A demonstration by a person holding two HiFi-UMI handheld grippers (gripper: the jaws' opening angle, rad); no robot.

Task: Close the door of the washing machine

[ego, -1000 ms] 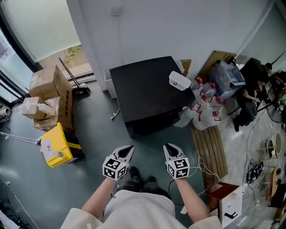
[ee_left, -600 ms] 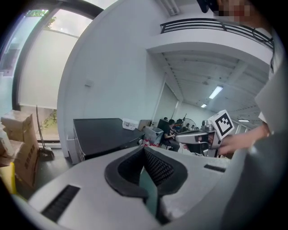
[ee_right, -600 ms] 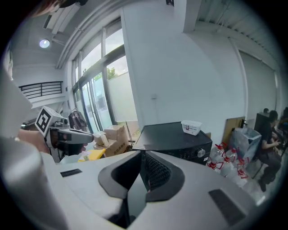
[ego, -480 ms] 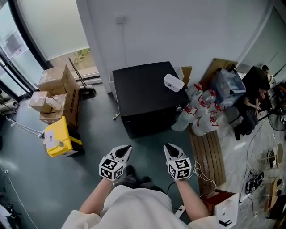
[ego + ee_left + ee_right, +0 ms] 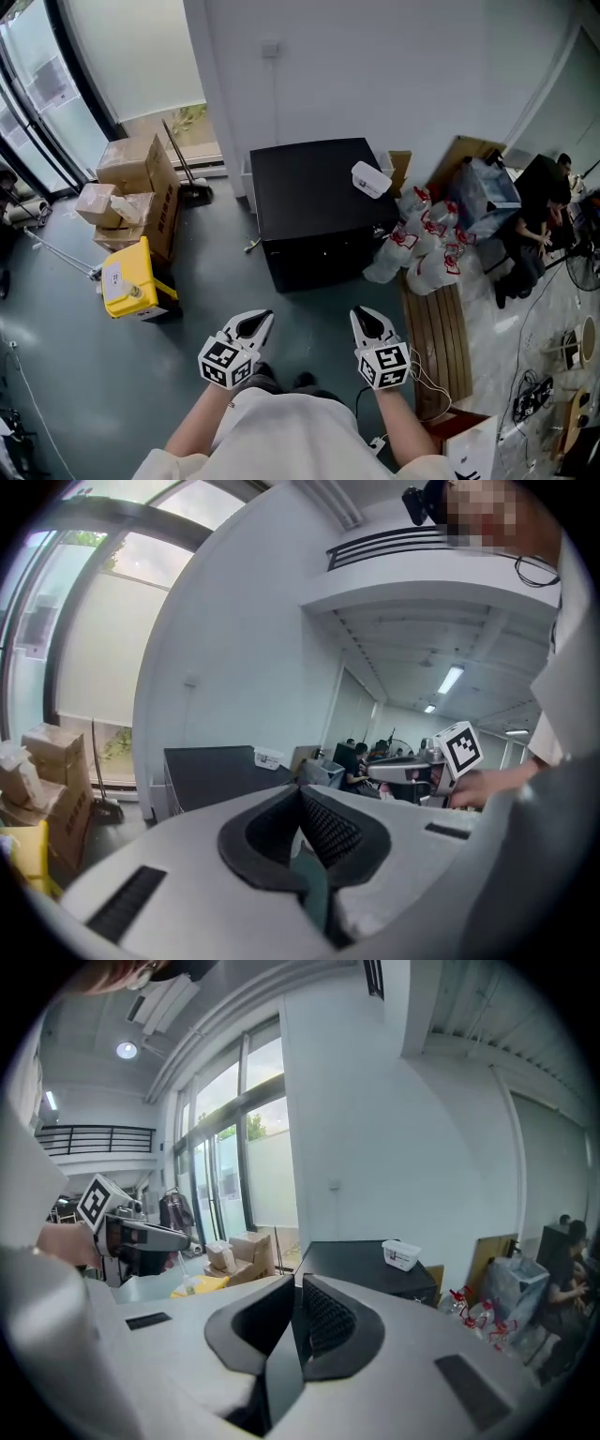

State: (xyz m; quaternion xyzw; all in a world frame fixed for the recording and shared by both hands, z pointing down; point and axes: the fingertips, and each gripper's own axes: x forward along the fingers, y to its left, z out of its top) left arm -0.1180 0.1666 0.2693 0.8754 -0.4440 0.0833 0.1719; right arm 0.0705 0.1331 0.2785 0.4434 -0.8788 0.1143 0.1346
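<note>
The washing machine (image 5: 319, 202) is a black box standing against the white wall, ahead of me on the grey floor. Its dark front (image 5: 323, 261) looks flush, with no door standing out. My left gripper (image 5: 258, 324) and right gripper (image 5: 368, 322) are side by side in the air, well short of the machine and pointing toward it. Both are shut with nothing between their jaws. The left gripper view shows its closed jaws (image 5: 300, 795) with the machine (image 5: 211, 771) far beyond. In the right gripper view the same holds for its tips (image 5: 298, 1284) and the machine (image 5: 361, 1269).
A white box (image 5: 371, 179) lies on the machine's top. Cardboard boxes (image 5: 141, 192), a broom (image 5: 183, 164) and a yellow container (image 5: 131, 281) stand at the left. White plastic bags (image 5: 422, 244), a wooden slatted board (image 5: 436, 347) and seated people (image 5: 544, 216) fill the right.
Both grippers have risen with me and stayed shut. The machine now looks smaller and farther off, and more of the floor and window side shows.
</note>
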